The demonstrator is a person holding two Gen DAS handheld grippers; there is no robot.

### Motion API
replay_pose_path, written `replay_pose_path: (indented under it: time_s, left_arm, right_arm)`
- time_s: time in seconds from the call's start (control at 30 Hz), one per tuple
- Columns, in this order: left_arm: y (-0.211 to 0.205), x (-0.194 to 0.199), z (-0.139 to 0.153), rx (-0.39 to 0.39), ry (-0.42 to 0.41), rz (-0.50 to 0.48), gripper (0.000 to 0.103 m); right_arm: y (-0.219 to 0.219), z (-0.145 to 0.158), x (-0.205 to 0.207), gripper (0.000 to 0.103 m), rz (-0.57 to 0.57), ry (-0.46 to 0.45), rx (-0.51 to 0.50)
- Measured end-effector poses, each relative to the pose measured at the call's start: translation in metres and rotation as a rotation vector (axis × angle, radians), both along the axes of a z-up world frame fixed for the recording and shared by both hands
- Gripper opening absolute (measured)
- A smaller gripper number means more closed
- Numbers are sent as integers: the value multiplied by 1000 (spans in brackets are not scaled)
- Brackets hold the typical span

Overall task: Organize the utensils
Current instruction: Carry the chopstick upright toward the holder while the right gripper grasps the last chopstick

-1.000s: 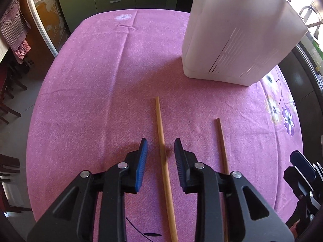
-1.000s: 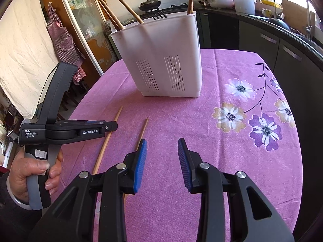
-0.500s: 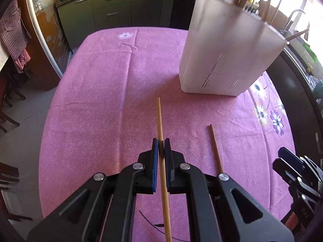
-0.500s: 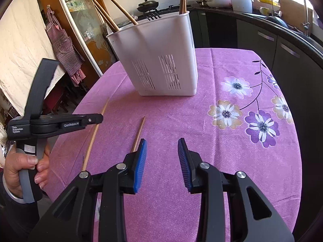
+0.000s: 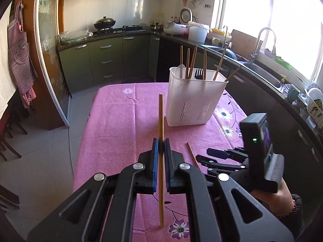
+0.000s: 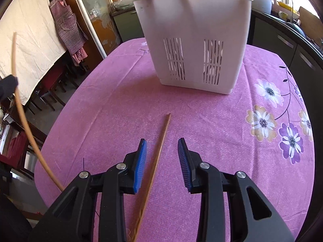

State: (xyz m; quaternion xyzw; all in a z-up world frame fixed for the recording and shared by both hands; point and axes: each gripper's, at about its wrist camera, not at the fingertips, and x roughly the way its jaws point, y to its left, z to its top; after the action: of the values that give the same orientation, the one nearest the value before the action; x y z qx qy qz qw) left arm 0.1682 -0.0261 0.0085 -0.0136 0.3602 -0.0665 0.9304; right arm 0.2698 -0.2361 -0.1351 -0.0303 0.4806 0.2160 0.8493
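already sorted: the white slotted plastic utensil holder (image 5: 194, 102) on the pink floral-cloth surface (image 5: 113, 125) has a bunch of wooden chopsticks, a black fork and what looks like a white spoon standing in it, so most of the job looks done imo

in hand: left gripper (image 5: 160, 147) is clamped tight on a long pale wooden chopstick (image 5: 160, 119), held up off the surface, not in the holder yet

left to do: a darker brown wooden chopstick (image 6: 159, 147) lies flat on the surface, between the spread jaws of the right gripper (image 6: 161, 151), pads not touching it

hard to tell: holder compartments and what's deep inside are hidden; the brown chopstick's near end is cut off under the gripper; anything lying behind the holder can't be seen
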Motion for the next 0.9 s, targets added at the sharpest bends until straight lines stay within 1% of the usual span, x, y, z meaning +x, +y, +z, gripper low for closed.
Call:
replay_pose_path:
  time_s: [0.1,0.2,0.3,0.37,0.4,0.43,0.47,0.6,0.67,0.77,0.9]
  left_arm:
    - [2,-7,4,2,-22,-7,6]
    - [3,-11,4,5,-32,-15,6]
    - [3,-13,4,0,-36,-22,6]
    - [3,-14,4,-3,-38,-28,6]
    - [4,-15,4,-6,-39,-31,6]
    - [5,-16,4,-8,-41,-33,6]
    - [5,-16,4,-8,-42,-35,6]
    - [6,-17,4,-10,-44,-33,6]
    - [7,-18,4,-12,-43,-30,6]
    - [10,-18,5,-10,-43,-30,6]
    - [9,-18,6,-13,-40,-31,6]
  right_arm:
    - [11,-12,8,33,-9,23,-43]
    - [19,-18,9,33,-9,23,-72]
    - [23,-19,9,33,-16,8,-104]
    - [27,-20,9,25,-19,-9,-136]
    - [27,-21,10,24,-19,-9,-133]
    - [25,-21,11,19,-22,-11,-133]
    - [25,-21,12,8,-22,-9,-128]
    - [24,-21,13,6,-15,-16,-128]
    - [24,-20,12,6,-14,-13,-113]
    - [10,-3,5,6,-27,-50,-60]
    - [-12,39,-13,6,-46,-142,38]
